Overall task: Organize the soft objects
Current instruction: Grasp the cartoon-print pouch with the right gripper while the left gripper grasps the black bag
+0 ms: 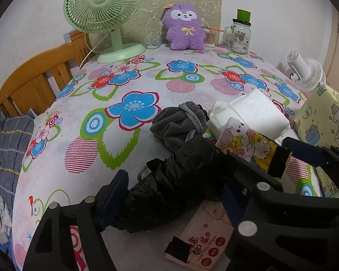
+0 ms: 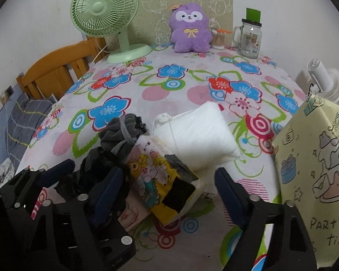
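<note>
Left gripper (image 1: 176, 194): jaws part open, straddling the black folded bundle (image 1: 169, 180). The left finger (image 1: 115, 189) is at its flank; whether the pads press, cannot tell.

The bundle's long axis runs from near the left gripper's palm up and away toward the grey drawstring pouch (image 1: 180, 122), roughly in line with the fingers.

Right gripper (image 2: 167, 187): jaws part open, straddling the cartoon-print tissue pack (image 2: 167, 180). A gap shows on its right side, so nothing is held. The pack lies slanted, far end toward the white pouch (image 2: 196, 135).

All of these lie clustered near the front edge of the flowered tablecloth (image 2: 192, 90). The yellow printed bag (image 2: 316, 169) stands at the right edge, nearer the right hand.

Judgement: each gripper is nearer its own item, so closing is the likely next move.

Risk: the left jaws could bite across the bundle's width and the soft folds may slip.
</note>
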Tool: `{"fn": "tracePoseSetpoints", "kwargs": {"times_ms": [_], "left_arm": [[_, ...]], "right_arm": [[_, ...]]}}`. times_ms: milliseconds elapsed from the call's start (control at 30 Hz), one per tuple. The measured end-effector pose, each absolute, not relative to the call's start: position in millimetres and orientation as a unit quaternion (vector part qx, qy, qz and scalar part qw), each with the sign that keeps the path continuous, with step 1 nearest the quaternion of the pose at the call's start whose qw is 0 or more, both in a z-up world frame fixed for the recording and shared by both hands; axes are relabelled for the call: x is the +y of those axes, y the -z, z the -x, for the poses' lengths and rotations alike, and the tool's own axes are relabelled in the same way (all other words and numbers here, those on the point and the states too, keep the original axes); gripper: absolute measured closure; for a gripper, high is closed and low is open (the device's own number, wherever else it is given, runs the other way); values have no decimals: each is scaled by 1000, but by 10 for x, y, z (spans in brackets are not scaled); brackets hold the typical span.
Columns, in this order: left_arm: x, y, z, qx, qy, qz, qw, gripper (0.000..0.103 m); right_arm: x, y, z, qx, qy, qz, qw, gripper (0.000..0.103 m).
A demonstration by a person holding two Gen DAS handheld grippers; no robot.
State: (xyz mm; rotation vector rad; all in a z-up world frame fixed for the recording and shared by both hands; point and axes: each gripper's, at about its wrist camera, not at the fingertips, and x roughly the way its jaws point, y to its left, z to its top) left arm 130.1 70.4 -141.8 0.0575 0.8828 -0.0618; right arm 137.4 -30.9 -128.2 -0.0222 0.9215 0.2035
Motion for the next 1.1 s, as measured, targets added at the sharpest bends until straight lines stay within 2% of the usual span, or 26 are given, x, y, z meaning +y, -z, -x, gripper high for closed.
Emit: {"fn": "tracePoseSetpoints", "kwargs": {"times_ms": [33,133,167,200,500,700,1100], "left_arm": [[697,1419,-1290,425,30,-30,904,27],[676,1412,-1265,419,32,-36,906,32],[662,1409,-1254,417,32,-41,907,34],[651,1403,-1244,414,34,-44,908,37],[627,1344,-1187,405,44,-41,912,52],[605,1306,-1135,400,47,-39,915,60],[540,1113,-1042,378,42,-46,924,60]], "right_arm": [[-302,1287,-1365,445,-101,9,890,24],[-296,1299,-1361,449,-103,5,887,39],[-296,1307,-1360,452,-103,5,886,48],[-295,1310,-1357,453,-102,5,885,52],[-323,1269,-1301,451,-109,-5,886,70],[-335,1219,-1253,443,-112,-5,890,74],[-390,1027,-1146,419,-111,-9,901,75]]}}
